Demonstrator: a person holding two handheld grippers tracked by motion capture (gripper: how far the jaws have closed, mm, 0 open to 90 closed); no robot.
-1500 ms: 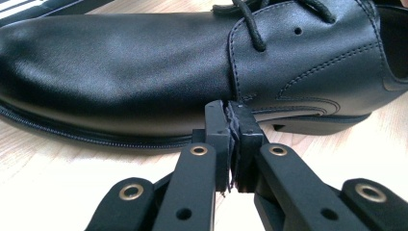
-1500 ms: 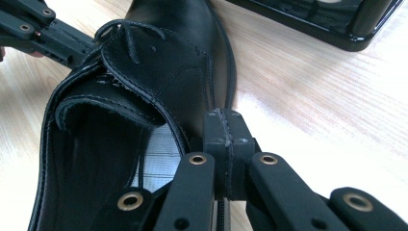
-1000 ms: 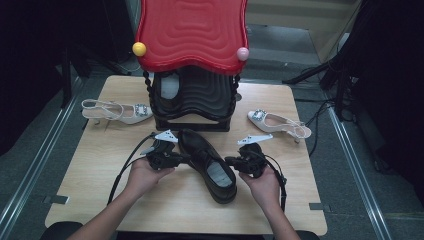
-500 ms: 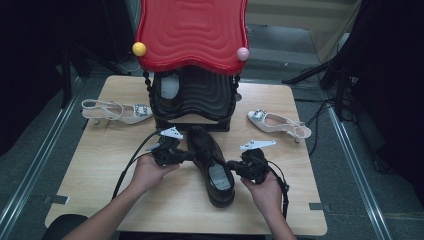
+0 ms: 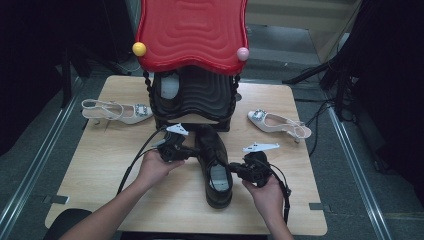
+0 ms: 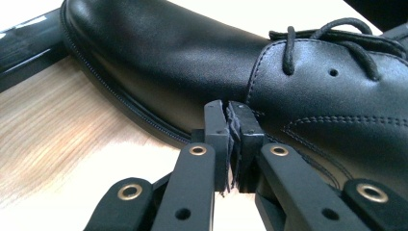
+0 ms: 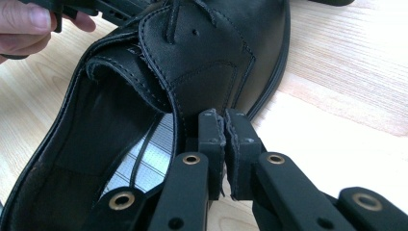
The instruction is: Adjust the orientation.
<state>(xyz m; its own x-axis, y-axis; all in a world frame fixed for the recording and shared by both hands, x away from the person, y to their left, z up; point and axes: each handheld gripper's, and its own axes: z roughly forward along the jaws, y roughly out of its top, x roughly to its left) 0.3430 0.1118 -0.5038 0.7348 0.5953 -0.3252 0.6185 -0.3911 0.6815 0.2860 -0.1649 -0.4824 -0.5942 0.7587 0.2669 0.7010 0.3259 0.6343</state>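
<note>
Here, pale wooden table (image 5: 100,165), dark room, both grippers' fingers (image 6: 215,127) closed, empty.

Black lace-up shoe (image 5: 214,165) upright, mid-table, toe toward rack.

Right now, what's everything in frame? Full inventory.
black lace-up shoe: 1, black, table centre, toe toward the rack
black shoe rack: 1, black, back centre of table
red wavy top: 1, red, over the rack, yellow and pink knobs
pale heeled sandals: 2, cream, one left, one right of the rack
table: 1, light wood
left gripper: black, jaws shut, at the shoe's left side
right gripper: black, jaws shut, at the shoe's right side
hands: 2, left, right
</note>
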